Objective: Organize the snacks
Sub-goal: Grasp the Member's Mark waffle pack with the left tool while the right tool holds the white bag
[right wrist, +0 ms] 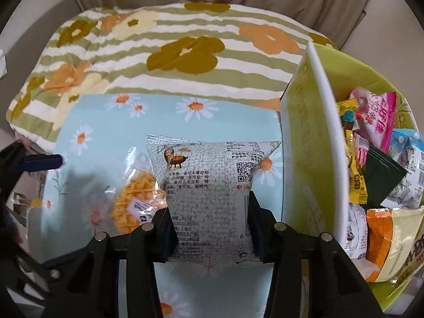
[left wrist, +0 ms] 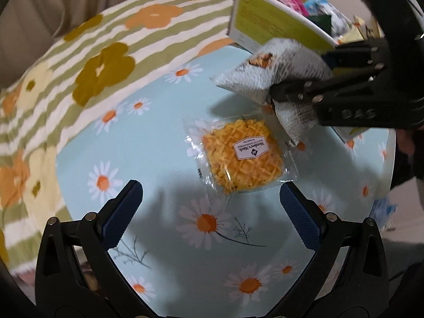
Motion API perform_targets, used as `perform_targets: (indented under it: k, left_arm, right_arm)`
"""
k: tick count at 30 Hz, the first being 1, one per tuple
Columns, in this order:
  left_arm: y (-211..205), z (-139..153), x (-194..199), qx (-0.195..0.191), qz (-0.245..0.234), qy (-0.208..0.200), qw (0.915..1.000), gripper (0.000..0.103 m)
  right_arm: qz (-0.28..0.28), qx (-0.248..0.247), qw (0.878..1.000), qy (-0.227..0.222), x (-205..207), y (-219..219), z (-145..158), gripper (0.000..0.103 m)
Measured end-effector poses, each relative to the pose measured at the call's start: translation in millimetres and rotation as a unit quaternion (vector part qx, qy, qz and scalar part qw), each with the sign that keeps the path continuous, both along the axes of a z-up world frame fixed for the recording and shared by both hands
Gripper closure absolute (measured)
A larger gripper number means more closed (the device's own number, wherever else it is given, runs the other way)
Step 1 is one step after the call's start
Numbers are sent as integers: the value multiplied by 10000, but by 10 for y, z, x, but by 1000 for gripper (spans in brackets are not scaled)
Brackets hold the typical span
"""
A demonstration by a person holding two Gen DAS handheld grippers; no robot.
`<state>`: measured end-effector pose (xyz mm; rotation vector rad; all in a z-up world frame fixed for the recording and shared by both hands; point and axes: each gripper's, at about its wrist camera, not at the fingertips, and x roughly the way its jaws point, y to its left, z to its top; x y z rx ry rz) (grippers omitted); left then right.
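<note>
While the right tool [right wrist: 210, 213] clenches the grey snack pouch [right wrist: 212, 182] beside the green box [right wrist: 304, 159], the left tool [left wrist: 210, 212] hangs released above the waffle packet [left wrist: 242, 156].

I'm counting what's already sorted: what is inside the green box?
The green box holds pink, yellow, dark green and orange snack packets; anything beneath them is hidden.

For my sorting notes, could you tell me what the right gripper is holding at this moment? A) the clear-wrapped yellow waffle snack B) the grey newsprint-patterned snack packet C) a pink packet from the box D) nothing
B: the right gripper has its pads pressed into both sides of the grey newsprint-patterned packet, while the waffle snack lies free on the tablecloth.
</note>
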<state>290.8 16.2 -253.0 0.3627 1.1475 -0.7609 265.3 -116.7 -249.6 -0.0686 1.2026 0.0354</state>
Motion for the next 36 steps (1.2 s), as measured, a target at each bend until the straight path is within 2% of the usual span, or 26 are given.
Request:
perform_targets:
  k: [4, 6, 8, 12, 17, 24, 27, 31, 35, 36]
  left_arm:
    - [-146, -33, -6, 138, -472, -63, 9988, 1]
    - [-256, -61, -31, 373, -991, -204, 9942, 1]
    - [-377, -82, -70, 669, -1566, -422, 9845, 1]
    - [-627, -135, -117, 1098, -2684, -769, 9539, 1]
    - [-911, -289, -105, 1426, -3509, -949, 9206, 1]
    - [-1126, -562, -139, 1708, -4291, -530, 8854, 1]
    - [-1166, -648, -98, 1782, -4399, -341, 8795, 0]
    - [-1219, -749, -6, 1773, -4451, 32, 8778, 1]
    - [-1219, -756, 4, 1717, -4535, -35, 8746, 1]
    - [-1210, -747, 0, 1685, -4546, -40, 8746, 4]
  right_arm:
    - [-84, 282, 9995, -148, -37, -42, 144, 61]
    - [-113, 432, 9987, -224, -59, -77, 251, 61]
    - [-126, 477, 9982, -340, -98, -126, 362, 61]
    - [-178, 574, 9970, -492, -129, -222, 521, 61]
    - [-395, 659, 9952, -611, -150, -377, 614, 61]
    - [-629, 970, 9910, -669, -140, -584, 691, 61]
    - [-616, 984, 9908, -699, -128, -590, 710, 61]
    - [-587, 1009, 9907, -693, -100, -594, 704, 61]
    - [-574, 1039, 9907, -666, -74, -596, 689, 61]
    - [-568, 1043, 9908, -656, -69, -595, 685, 61]
